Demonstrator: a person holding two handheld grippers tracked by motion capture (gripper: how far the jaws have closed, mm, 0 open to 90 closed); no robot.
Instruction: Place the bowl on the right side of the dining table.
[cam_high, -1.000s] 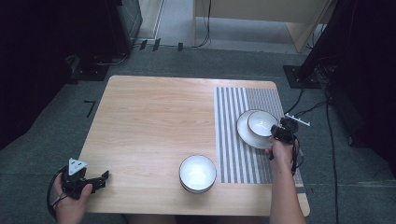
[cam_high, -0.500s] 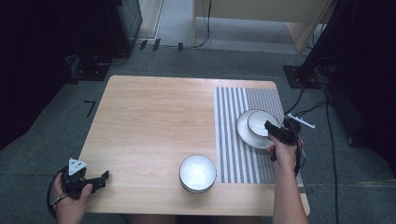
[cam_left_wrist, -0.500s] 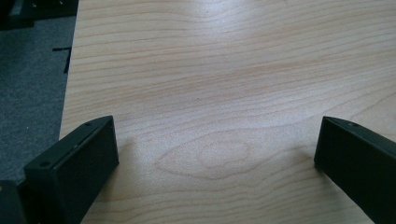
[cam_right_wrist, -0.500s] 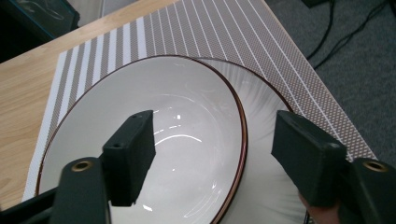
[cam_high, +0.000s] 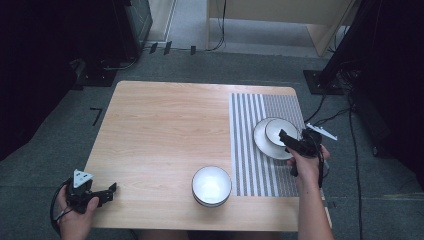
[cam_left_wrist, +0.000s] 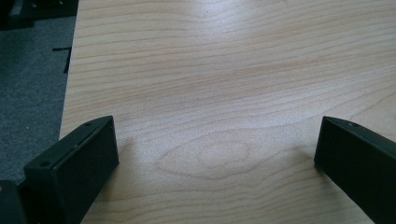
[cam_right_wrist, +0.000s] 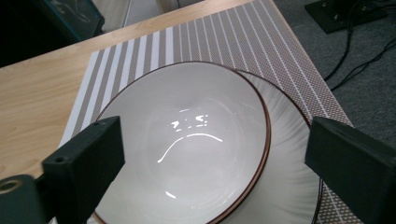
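We hover our right tongs (cam_right_wrist: 212, 172) over a small white bowl (cam_right_wrist: 187, 144) with a dark rim, which sits on a ribbed white plate (cam_right_wrist: 285, 177) on the striped placemat (cam_right_wrist: 196, 42). The jaws stand wide apart and grip nothing; the bowl lies between and just beyond them, its near rim under the left jaw and its far edge short of the right one. In our judgement the step in hand is taking hold of this bowl, and doing it well means lowering one jaw inside the wall and the other outside, then pinching the rim squarely so the glazed surface does not slip and the plate beneath is not dragged along.

From above, the right hand (cam_high: 306, 161) reaches forward from the table's near edge, forearm nearly straight, with the tongs (cam_high: 295, 141) pointing down at the bowl (cam_high: 281, 131).

Our left tongs (cam_left_wrist: 217, 158) are likewise spread and empty, with bare wooden table (cam_left_wrist: 224, 70) between the jaws. The left hand (cam_high: 75, 212) rests at the near corner, well apart from a second white bowl (cam_high: 212, 185) near the table's front edge, which lies between the two tongs.
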